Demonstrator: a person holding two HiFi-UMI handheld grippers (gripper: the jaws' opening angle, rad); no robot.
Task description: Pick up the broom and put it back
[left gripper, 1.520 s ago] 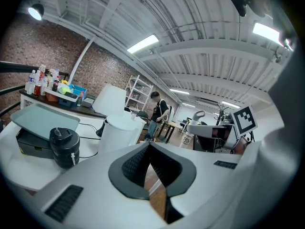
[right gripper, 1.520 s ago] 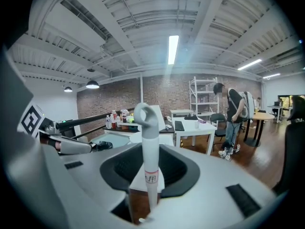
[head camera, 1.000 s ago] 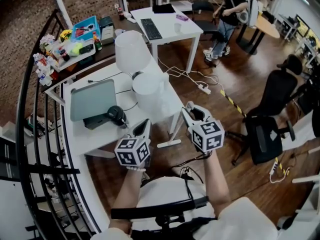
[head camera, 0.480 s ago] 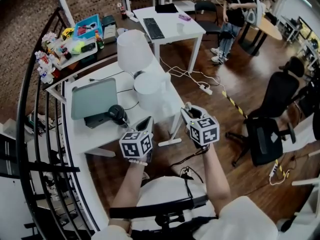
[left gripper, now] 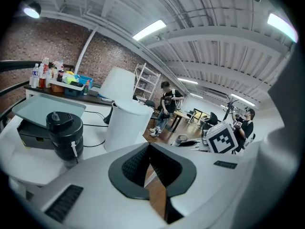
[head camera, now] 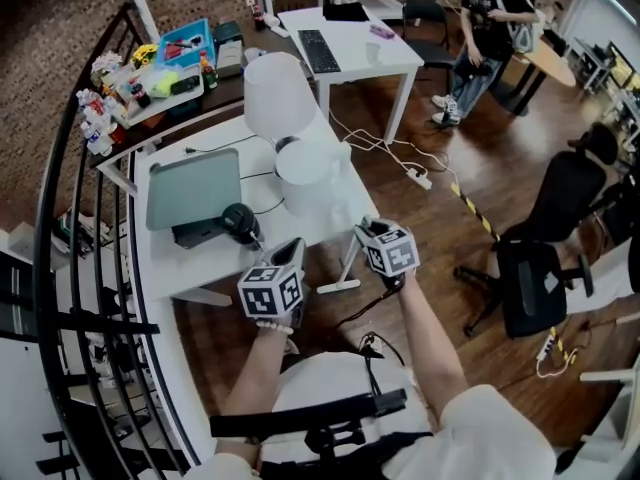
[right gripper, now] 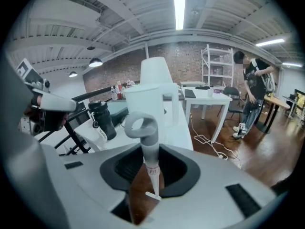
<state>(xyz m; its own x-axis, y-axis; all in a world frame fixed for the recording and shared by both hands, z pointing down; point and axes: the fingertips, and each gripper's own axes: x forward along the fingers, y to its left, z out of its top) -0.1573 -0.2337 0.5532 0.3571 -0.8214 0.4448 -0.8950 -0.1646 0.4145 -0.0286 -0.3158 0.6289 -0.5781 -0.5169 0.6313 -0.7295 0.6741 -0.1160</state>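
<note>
My right gripper (head camera: 368, 231) has its jaws clamped on the grey broom handle with a loop end (right gripper: 143, 140). The handle is upright, just off the near right corner of the white desk (head camera: 200, 268), over the brown wooden floor (head camera: 440, 253). My left gripper (left gripper: 148, 149) is to its left, jaws together, nothing between them.
</note>
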